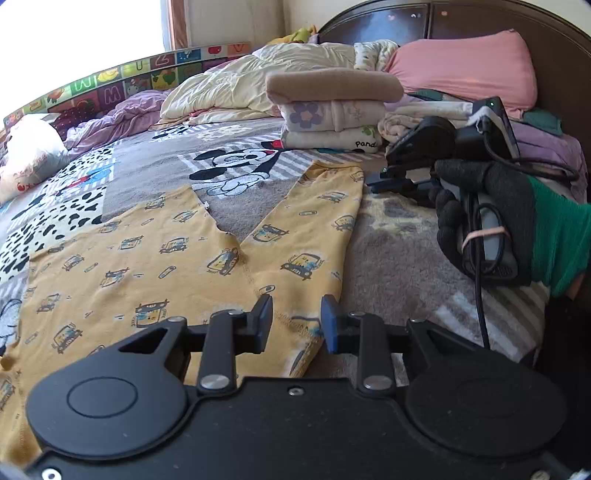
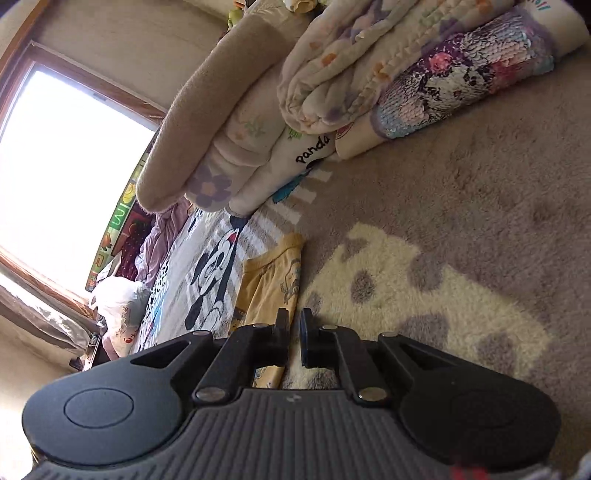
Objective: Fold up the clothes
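Note:
Yellow printed trousers (image 1: 166, 251) lie flat on the cartoon blanket (image 1: 388, 251), legs spread towards the far side. My left gripper (image 1: 296, 314) hovers at their near right corner, jaws apart, cloth showing below the gap and not pinched. A hand in a black glove (image 1: 480, 206) holds my right gripper (image 1: 380, 181) just off the right trouser leg's far end. In the right wrist view that gripper (image 2: 294, 326) stands over the leg's edge (image 2: 269, 288) with only a narrow slit between its pads and nothing in it.
A stack of folded clothes (image 1: 332, 110) sits beyond the trousers, also close ahead of the right gripper (image 2: 221, 147). A pink pillow (image 1: 465, 70), a cream duvet (image 1: 221, 88) and a dark headboard (image 1: 406, 18) stand at the back; a white bag (image 1: 29, 155) lies far left.

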`<state>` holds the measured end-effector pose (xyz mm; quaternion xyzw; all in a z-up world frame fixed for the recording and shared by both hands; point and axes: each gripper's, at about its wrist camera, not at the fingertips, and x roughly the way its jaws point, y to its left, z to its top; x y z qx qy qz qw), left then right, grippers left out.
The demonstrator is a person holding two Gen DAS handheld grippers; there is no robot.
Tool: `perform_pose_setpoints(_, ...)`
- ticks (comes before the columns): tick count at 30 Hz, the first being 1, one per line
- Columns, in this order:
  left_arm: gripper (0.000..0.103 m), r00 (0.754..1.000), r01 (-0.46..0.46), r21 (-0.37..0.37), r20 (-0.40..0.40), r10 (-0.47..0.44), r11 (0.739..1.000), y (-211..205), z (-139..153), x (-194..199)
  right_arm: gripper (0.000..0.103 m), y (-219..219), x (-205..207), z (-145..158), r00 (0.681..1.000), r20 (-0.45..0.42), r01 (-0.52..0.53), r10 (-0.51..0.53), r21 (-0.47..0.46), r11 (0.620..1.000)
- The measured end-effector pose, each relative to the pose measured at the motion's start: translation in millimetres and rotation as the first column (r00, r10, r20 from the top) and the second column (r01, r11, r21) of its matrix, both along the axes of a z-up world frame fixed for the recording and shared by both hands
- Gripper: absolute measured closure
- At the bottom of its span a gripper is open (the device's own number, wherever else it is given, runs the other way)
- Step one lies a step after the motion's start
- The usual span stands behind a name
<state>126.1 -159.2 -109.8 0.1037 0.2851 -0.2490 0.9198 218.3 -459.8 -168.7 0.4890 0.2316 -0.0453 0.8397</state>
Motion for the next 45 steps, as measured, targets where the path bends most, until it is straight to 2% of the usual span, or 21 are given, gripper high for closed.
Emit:
perform_pose_setpoints(2,0.076,0.999,0.0,0.049,-0.054,0.002,0.999,-11.4,-17.6,7.9,0.093,1.7,3.9,-2.3,1.0,-0.001,-0.006,0.006,-0.001,1.0)
perform_pose_setpoints(4,0.075,0.999,-0.006,0.069,-0.031,0.008,0.998,-16.7,-12.5,2.6,0.093,3.1,6.4,-3.0,1.0,-0.004,-0.013,0.013,-0.004,1.0)
perform_pose_setpoints(7,0.076,1.0,0.026,-0.019,0.018,-0.025,0.999,-20.1,11.9,-7.6,0.091,2.1,6.1,-0.4,1.0,-0.008,-0.026,0.026,0.0,1.0)
perform_pose_setpoints(9,0.075,0.996,0.047,0.005,0.07,-0.047,0.999,-30.5,18.0,-5.3,0.09,2.8,6.1,6.2,0.998,0.001,-0.066,0.066,-0.006,0.998)
perform_pose_setpoints(12,0.076,0.995,0.085,0.0,0.049,-0.084,0.996,-41.1,13.2,5.6,0.09,7.1,6.2,21.5,0.983,0.046,-0.178,0.18,-0.048,0.983)
perform_pose_setpoints(15,0.075,0.992,0.125,0.014,0.03,-0.125,0.992,-49.0,3.1,8.8,0.089,10.9,3.1,30.0,0.938,0.071,-0.334,0.338,-0.064,0.94)
perform_pose_setpoints(18,0.075,0.991,0.133,0.055,0.011,-0.134,0.99,-56.5,-7.8,11.7,0.087,17.2,-0.3,29.0,0.864,0.151,-0.485,0.48,-0.001,0.874)
perform_pose_setpoints(20,0.076,0.992,0.119,0.064,-0.047,-0.116,0.991,-57.3,-15.8,21.2,0.074,31.8,9.2,21.6,0.833,0.081,-0.548,0.547,-0.012,0.836)
perform_pose_setpoints(21,0.075,0.992,0.118,0.04,-0.055,-0.116,0.992,-55.0,-10.4,22.3,0.074,40.0,13.5,17.0,0.833,-0.001,-0.552,0.553,-0.06,0.832)
perform_pose_setpoints(22,0.075,0.992,0.116,0.018,-0.06,-0.115,0.993,-52.7,-3.5,22.9,0.1,45.0,14.6,14.8,0.842,-0.06,-0.54,0.537,-0.118,0.833)
perform_pose_setpoints(23,0.075,0.993,0.11,-0.001,-0.037,-0.11,0.994,-50.4,2.9,21.6,0.102,45.1,13.1,16.2,0.85,-0.069,-0.526,0.522,-0.141,0.839)
perform_pose_setpoints(25,0.075,0.996,0.086,-0.006,-0.029,-0.086,0.996,-49.2,4.4,25.5,0.093,40.1,8.5,22.6,0.858,-0.032,-0.513,0.513,-0.129,0.849)
perform_pose_setpoints(26,0.075,0.997,0.073,-0.006,-0.028,-0.073,0.997,-48.8,4.6,27.8,0.09,39.3,4.5,28.7,0.864,-0.023,-0.5,0.503,-0.164,0.85)
perform_pose_setpoints(27,0.075,0.994,0.083,0.007,-0.075,-0.082,0.997,-50.8,-3.0,32.8,0.088,40.2,1.6,33.7,0.865,-0.022,-0.494,0.5,-0.2,0.846)
perform_pose_setpoints(30,0.072,0.985,0.136,0.049,-0.113,-0.129,0.99,-53.1,-11.5,33.8,0.075,48.5,1.1,33.3,0.84,-0.044,-0.537,0.541,-0.21,0.817)
perform_pose_setpoints(33,0.071,0.99,0.102,-0.027,-0.096,-0.104,0.994,-38.8,4.3,27.9,0.079,57.8,-2.2,36.7,0.844,-0.083,-0.529,0.53,-0.294,0.796)
perform_pose_setpoints(35,0.071,0.994,0.071,-0.014,-0.08,-0.072,0.997,-30.6,8.4,23.4,0.077,54.6,-7.4,40.7,0.862,-0.068,-0.498,0.502,-0.3,0.814)
perform_pose_setpoints(38,0.071,0.996,0.018,-0.015,-0.085,-0.019,1.0,-15.7,14.9,21.7,0.07,36.7,-16.0,41.6,0.909,-0.038,-0.408,0.414,-0.273,0.871)
perform_pose_setpoints(41,0.057,0.994,-0.059,-0.011,-0.095,0.058,0.998,-2.2,21.9,25.6,0.07,12.0,-20.4,26.6,0.947,-0.012,-0.321,0.321,-0.098,0.942)
perform_pose_setpoints(43,0.057,0.989,-0.104,-0.033,-0.111,0.1,0.994,8.0,28.3,31.8,0.07,6.7,-25.3,20.4,0.95,0.0,-0.311,0.311,-0.018,0.95)
perform_pose_setpoints(45,0.057,0.982,-0.151,-0.062,-0.123,0.143,0.987,17.8,37.3,39.2,0.069,12.2,-31.7,23.1,0.947,-0.016,-0.32,0.319,-0.046,0.946)
